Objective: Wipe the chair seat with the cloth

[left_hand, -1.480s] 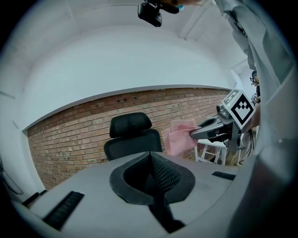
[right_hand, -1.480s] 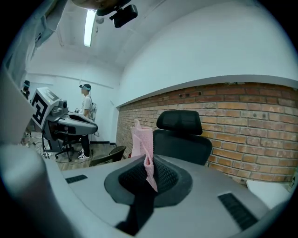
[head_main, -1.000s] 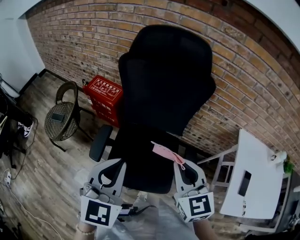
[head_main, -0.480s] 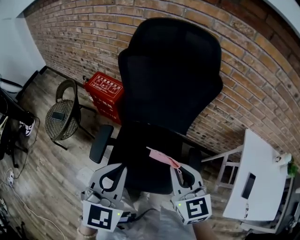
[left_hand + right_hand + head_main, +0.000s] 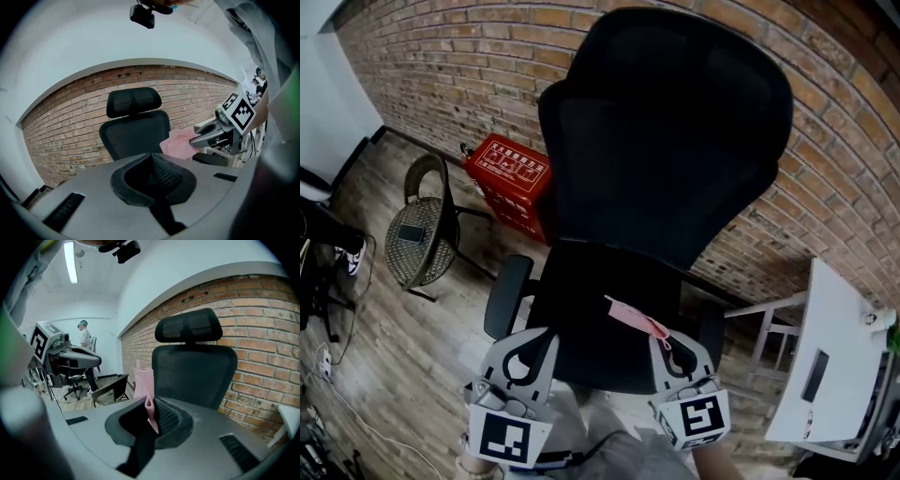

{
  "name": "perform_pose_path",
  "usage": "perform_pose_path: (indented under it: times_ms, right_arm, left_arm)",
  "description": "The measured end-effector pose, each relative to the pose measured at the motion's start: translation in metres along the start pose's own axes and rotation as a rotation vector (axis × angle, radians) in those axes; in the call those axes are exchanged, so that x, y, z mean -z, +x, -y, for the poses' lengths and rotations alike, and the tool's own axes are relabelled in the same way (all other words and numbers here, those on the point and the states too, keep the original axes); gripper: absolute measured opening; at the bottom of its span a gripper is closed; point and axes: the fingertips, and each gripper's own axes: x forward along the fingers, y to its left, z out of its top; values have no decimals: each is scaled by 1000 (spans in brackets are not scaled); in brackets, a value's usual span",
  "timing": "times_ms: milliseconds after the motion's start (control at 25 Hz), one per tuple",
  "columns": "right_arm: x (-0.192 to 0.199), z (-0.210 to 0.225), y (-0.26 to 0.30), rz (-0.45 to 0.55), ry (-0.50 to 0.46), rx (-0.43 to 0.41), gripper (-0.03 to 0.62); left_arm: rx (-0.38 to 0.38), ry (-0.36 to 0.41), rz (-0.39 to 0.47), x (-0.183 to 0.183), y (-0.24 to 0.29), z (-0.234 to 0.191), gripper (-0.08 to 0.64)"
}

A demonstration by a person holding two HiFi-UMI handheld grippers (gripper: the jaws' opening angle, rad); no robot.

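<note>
A black office chair with a tall mesh back stands before me, its seat [image 5: 595, 323] just beyond both grippers. My right gripper [image 5: 662, 337] is shut on a pink cloth [image 5: 630, 319] that hangs over the seat's front right part. In the right gripper view the cloth [image 5: 143, 380] sticks up from between the jaws of that gripper [image 5: 151, 409], with the chair back [image 5: 194, 369] behind. My left gripper [image 5: 540, 336] hovers at the seat's front left edge. In the left gripper view this gripper [image 5: 152, 161] is shut on nothing, and the cloth [image 5: 177, 143] shows to the right.
A red box [image 5: 508, 178] sits on the floor against the brick wall [image 5: 469, 75], left of the chair. A small wicker chair [image 5: 417, 239] stands farther left. A white table [image 5: 839, 375] is at the right. A person [image 5: 84, 336] stands far off in the right gripper view.
The chair has grown larger and shifted slightly in the head view as the camera came closer. Both grippers stay near the seat's front edge, the right one still holding the cloth.
</note>
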Motion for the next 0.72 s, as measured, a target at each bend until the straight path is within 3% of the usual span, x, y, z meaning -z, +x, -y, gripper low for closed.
perform_pose_path:
  times_ms: [280, 720]
  right_arm:
    - [23, -7, 74, -45, 41, -27, 54]
    - [99, -29, 191, -145, 51, -55, 53]
  left_arm:
    - [4, -7, 2, 32, 34, -45, 18]
    - [52, 7, -21, 104, 92, -98, 18]
